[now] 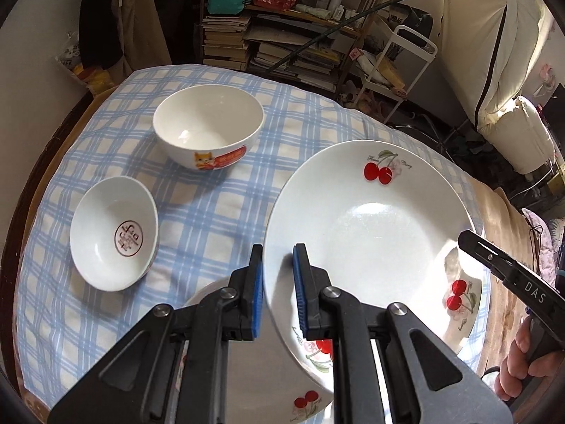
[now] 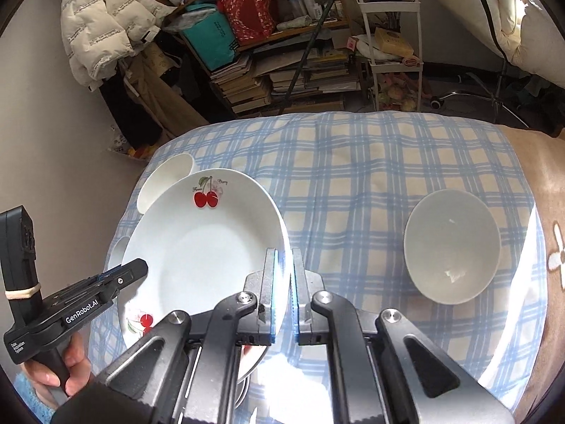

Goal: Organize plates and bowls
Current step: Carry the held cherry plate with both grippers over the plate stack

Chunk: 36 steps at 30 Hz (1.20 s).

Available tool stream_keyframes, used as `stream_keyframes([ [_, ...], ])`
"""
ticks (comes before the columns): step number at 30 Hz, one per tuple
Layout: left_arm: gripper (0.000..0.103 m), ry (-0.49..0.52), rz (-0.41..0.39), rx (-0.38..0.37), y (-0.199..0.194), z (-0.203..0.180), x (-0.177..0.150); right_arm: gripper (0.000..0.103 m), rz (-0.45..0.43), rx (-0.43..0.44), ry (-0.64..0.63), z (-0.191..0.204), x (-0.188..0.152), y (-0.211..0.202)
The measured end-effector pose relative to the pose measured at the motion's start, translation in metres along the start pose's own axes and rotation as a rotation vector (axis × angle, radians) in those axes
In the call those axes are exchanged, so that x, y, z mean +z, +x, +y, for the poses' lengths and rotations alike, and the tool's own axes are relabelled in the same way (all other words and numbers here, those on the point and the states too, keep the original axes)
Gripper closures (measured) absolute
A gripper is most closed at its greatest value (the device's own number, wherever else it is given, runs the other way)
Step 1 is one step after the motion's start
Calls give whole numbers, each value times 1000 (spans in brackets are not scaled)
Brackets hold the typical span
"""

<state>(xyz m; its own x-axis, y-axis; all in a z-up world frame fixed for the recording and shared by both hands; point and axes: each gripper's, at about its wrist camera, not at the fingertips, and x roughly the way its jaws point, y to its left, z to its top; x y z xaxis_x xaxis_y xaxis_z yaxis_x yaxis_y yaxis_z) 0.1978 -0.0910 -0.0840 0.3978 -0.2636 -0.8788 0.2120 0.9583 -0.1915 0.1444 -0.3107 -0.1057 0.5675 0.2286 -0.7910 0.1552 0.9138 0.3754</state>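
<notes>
A white plate with red cherries (image 1: 370, 229) is held up above the checked tablecloth (image 1: 212, 212) by both grippers. My left gripper (image 1: 277, 282) is shut on its left rim, blue pads on either side of the edge. My right gripper (image 2: 284, 282) is shut on the opposite rim of the plate (image 2: 204, 247). A second cherry plate (image 1: 303, 402) lies underneath on the cloth. A large white bowl with a cat sticker (image 1: 208, 130) and a small bowl with a red seal (image 1: 113, 233) stand to the left. Another bowl (image 2: 452, 247) stands alone on the right.
The blue checked cloth (image 2: 353, 176) covers a round table. Behind it are a cluttered bookshelf (image 2: 282, 53), a white trolley (image 2: 392, 35) and hanging coats (image 2: 95, 24). A person's hands (image 2: 70, 364) hold the gripper handles at the near edge.
</notes>
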Motion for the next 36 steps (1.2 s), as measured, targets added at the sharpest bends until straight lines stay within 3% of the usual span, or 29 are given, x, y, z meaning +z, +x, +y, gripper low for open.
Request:
stream_keyframes([
  [18,86,-29,29,68,-44,52,-79,95,19,52,-58,54,-60,-10],
  [36,86,-36,69,130,-21,79,-101,95,106,32,-101,68,-99,34],
])
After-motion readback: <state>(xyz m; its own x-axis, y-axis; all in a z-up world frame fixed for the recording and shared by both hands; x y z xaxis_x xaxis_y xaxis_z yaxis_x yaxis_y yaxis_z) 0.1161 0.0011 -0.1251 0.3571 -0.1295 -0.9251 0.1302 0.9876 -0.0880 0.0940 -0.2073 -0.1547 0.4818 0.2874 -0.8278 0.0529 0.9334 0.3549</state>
